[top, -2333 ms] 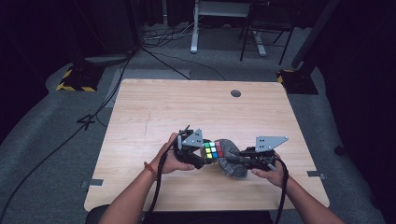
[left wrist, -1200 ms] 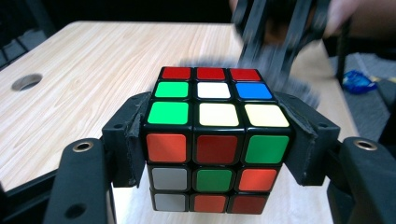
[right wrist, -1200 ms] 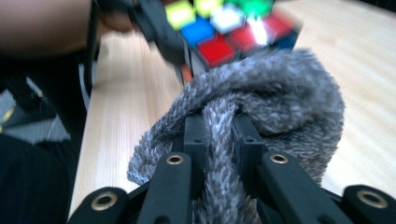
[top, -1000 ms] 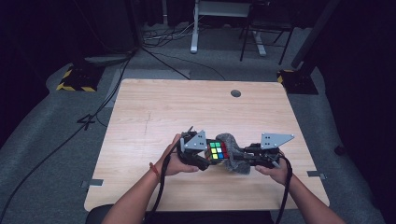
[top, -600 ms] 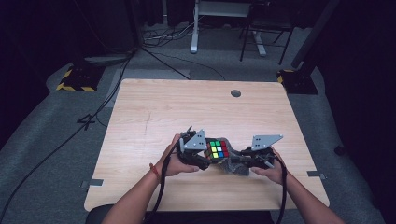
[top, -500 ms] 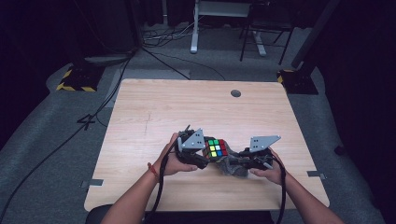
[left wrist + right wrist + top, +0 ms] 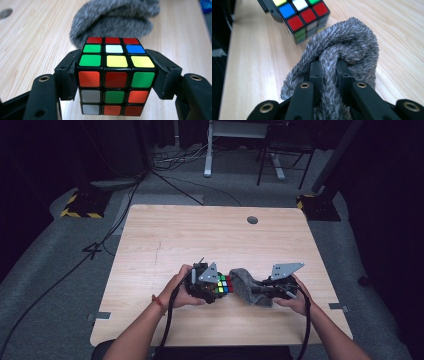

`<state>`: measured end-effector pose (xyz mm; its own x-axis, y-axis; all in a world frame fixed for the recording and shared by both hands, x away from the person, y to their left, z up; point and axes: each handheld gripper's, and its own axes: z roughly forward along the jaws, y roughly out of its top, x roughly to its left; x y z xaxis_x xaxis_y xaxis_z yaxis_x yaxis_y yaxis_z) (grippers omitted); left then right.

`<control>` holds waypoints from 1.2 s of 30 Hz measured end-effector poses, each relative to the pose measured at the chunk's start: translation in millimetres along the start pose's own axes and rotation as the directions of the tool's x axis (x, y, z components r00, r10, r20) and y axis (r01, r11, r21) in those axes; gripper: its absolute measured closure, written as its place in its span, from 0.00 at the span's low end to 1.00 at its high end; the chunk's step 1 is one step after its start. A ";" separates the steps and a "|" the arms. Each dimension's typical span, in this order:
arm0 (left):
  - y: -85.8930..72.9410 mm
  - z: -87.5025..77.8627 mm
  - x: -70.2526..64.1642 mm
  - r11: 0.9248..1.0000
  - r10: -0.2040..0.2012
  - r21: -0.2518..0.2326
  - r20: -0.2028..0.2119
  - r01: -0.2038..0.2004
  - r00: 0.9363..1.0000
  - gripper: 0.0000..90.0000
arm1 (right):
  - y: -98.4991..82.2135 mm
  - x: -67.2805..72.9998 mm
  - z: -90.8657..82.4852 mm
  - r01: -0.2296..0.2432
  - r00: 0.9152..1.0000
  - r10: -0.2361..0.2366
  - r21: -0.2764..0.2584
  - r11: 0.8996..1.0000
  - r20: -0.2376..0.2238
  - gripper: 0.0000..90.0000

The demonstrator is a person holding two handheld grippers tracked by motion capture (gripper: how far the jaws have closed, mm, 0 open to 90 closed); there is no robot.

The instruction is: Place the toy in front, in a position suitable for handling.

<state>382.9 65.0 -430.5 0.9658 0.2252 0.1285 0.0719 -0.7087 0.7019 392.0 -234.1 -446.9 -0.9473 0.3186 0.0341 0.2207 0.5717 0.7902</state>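
Basically a wipe job on the wooden table (image 7: 165,235) near its front edge: the grey fuzzy cloth (image 7: 246,285) should be pushed flat against the puzzle cube (image 7: 223,284) and dragged across one face at a time, with the cube kept steady and not twisted. Cloth is bunched, just beside the cube's far side, maybe touching; can't tell. Left gripper (image 7: 115,75) is closed onto the cube, pads pressing its two side faces, cube held low over the table. Right gripper (image 7: 328,71) jaws nearly together, pinching a fold of cloth.
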 end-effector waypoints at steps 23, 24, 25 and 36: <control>0.3 26.7 3.9 0.994 -0.039 0.106 0.113 0.026 0.993 0.36 | -38.8 -38.0 -30.6 -0.100 0.985 0.083 0.111 0.989 0.151 0.85; 0.8 28.1 3.5 0.994 -0.035 0.103 0.117 0.023 0.993 0.36 | -41.5 -39.6 -31.4 -0.112 0.984 0.097 0.099 0.989 0.148 0.85; 1.8 28.8 2.8 0.994 -0.033 0.103 0.113 0.021 0.993 0.36 | -43.4 -40.5 -31.5 -0.118 0.983 0.101 0.103 0.988 0.152 0.85; 10.2 31.6 0.0 0.989 -0.031 0.148 0.140 0.010 0.990 0.36 | -46.9 -39.1 -26.3 -0.122 0.984 0.105 0.117 0.986 0.147 0.83</control>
<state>391.5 36.6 -445.5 0.9885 0.1509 0.0073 0.1174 -0.7977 0.5916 412.6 -293.2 -469.3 -0.8744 0.4845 0.0261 0.3608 0.6132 0.7027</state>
